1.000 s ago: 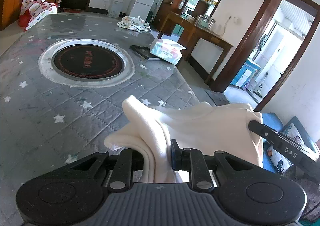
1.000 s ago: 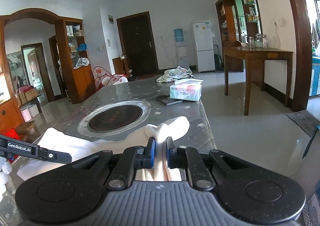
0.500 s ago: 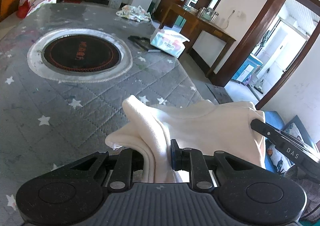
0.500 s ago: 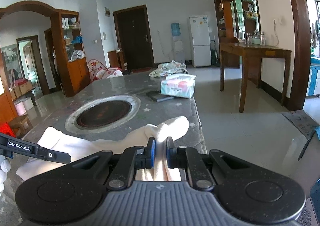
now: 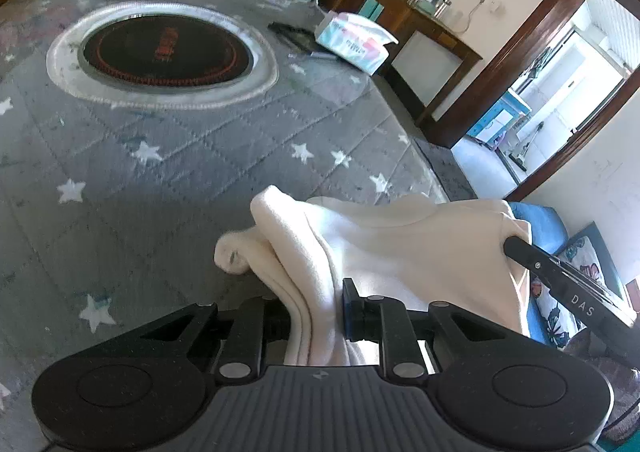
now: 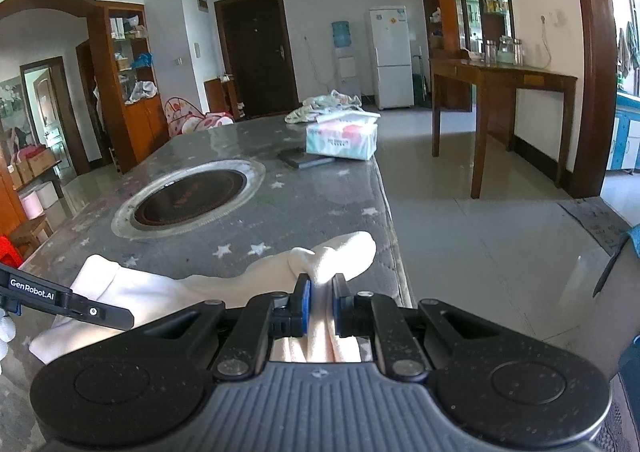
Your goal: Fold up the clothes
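The cream garment [image 5: 400,248] hangs stretched between the two grippers just above the near edge of the table [image 5: 168,155], its long axis running left to right, with the open tabletop lying ahead toward the far side. The left gripper [image 5: 316,304] is clenched on a thick bunched fold at one end; the right gripper [image 6: 320,304] pinches the other end, equally near. The cloth looks soft, fleecy and thick, folding in rounded rolls. The table cover is grey, quilted, star-printed, around a round dark glass burner [image 5: 164,51].
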Tool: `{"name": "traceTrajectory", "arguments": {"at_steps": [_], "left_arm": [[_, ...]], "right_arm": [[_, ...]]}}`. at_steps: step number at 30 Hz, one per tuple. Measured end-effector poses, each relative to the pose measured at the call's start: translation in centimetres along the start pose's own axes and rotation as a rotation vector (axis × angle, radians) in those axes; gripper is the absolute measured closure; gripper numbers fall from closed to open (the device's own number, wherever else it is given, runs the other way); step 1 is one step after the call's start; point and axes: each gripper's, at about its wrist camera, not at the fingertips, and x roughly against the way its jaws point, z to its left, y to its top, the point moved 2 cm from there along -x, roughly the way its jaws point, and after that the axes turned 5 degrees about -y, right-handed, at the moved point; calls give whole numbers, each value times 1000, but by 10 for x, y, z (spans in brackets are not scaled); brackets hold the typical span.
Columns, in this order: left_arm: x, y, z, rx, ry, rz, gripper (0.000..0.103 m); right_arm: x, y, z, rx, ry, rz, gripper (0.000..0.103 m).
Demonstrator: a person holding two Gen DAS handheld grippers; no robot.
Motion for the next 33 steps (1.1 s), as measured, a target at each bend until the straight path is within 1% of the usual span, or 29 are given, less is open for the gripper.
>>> {"name": "traceTrajectory", "arguments": {"at_steps": [8, 11, 18, 20, 22, 25, 28, 31, 33], "left_arm": [[-9, -7, 12, 28, -12, 48, 80], [-8, -9, 14, 36, -27, 51, 80], [-3, -16, 11, 4, -33, 66, 79], [0, -19, 10, -8, -32, 68, 76], [3, -22, 9, -23, -25, 65, 69], [9, -25, 8, -51, -6, 58, 62], [13, -28, 10, -55, -2, 54, 62], [17, -31, 12, -59, 2, 50, 62], [19, -34, 11, -65, 4, 48, 64]], "right_arm": [[-15, -12, -9, -10, -30, 52, 93], [-18, -17, -11, -11, -38, 70, 93], [-18, -28, -14, -13, -50, 100, 93], [-17, -32, -15, -17, -55, 109, 93], [-16, -36, -15, -14, -62, 116, 93], [-15, -40, -15, -13, -71, 123, 93], [-14, -43, -16, -8, -81, 130, 92], [-13, -44, -14, 8, -96, 132, 90], [-11, -44, -12, 26, -115, 126, 84]]}}
